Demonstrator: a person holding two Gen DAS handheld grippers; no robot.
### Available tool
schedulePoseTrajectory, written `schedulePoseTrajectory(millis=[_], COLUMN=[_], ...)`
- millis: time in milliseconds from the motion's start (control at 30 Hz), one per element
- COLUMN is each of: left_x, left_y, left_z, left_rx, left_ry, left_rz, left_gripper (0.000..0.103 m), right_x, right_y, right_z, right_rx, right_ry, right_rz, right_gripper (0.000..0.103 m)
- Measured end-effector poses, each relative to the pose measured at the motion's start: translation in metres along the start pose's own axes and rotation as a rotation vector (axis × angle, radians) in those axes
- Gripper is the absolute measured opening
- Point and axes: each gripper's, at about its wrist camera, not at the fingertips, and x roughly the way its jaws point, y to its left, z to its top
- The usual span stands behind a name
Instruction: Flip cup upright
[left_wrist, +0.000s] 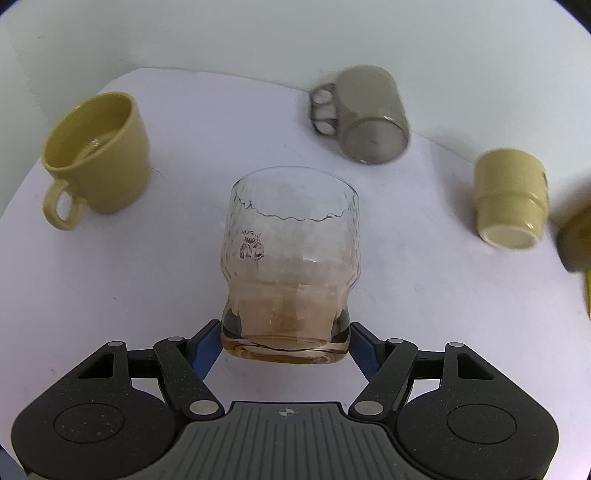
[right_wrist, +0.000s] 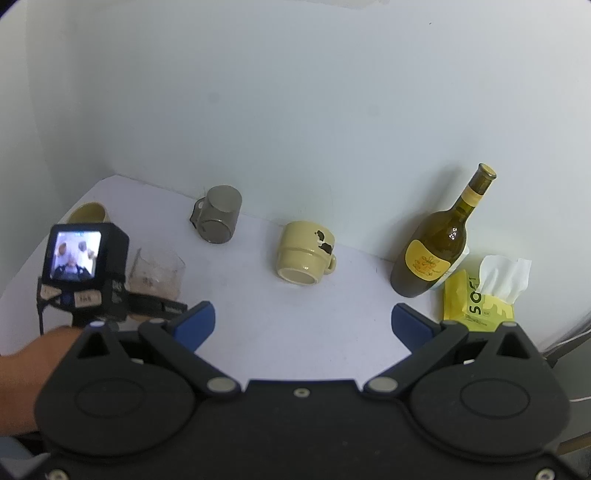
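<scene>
Left gripper (left_wrist: 286, 338): squeezing the bottom of the glass (left_wrist: 291, 258), one blue finger on each side
Glass: rim pointing away; maybe lifted off the table (left_wrist: 129, 295), hard to tell
Right gripper (right_wrist: 303, 321): fingers spread wide, nothing between them
Yellow cup (left_wrist: 96, 155): left, opening up
Grey mug (left_wrist: 369, 114): far side, tipped over
Cream mug (left_wrist: 511, 199): right, on its side
</scene>
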Motion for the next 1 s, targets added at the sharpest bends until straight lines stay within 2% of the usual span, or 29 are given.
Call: schedulePoseTrajectory(millis=[100, 167, 467, 600, 667, 733, 800, 867, 933, 1000], left_x=[0.0, -0.002, -0.042, -0.079, -0.09, -0.108, -0.12, -0.129, -0.138, -0.142], left_y=[-0.004, -0.004, -0.001, 0.028, 0.037, 0.051, 0.064, 0.076, 0.091, 0.099], left_z=[0.0, -0.001, -0.003, -0.01, -0.013, -0.019, -0.023, -0.025, -0.027, -0.027], left_rx=[-0.003, -0.005, 0.025, -0.028, -0.023, 0.009, 0.0, -0.022, -0.037, -0.034], left_ry=[0.006, 0.009, -0.104, -0.154, -0.171, -0.192, -0.198, -0.199, -0.175, -0.148], left_rz=[0.009, 0.013, -0.013, -0.03, -0.027, -0.015, -0.004, 0.006, 0.03, 0.032], left_gripper=[0.067, 0.073, 0.073, 0.075, 0.085, 0.086, 0.086, 0.089, 0.1, 0.1], right_x=[-0.002, -0.003, -0.002, 0.003, 0.009, 0.015, 0.021, 0.029, 0.034, 0.041], right_y=[-0.001, -0.003, 0.0, 0.005, 0.006, 0.007, 0.009, 0.015, 0.022, 0.029], right_z=[-0.003, -0.003, 0.0, 0.003, 0.003, 0.004, 0.004, 0.004, 0.004, 0.004], right_rx=[-0.001, -0.001, -0.014, -0.017, -0.009, -0.003, 0.003, -0.007, -0.026, -0.041], right_ry=[0.002, 0.001, -0.015, -0.006, 0.009, 0.039, 0.059, 0.08, 0.069, 0.073], right_rz=[0.003, 0.004, 0.044, 0.078, 0.089, 0.099, 0.116, 0.147, 0.162, 0.163], right_gripper=[0.103, 0.103, 0.103, 0.103, 0.103, 0.103, 0.103, 0.103, 0.099, 0.099])
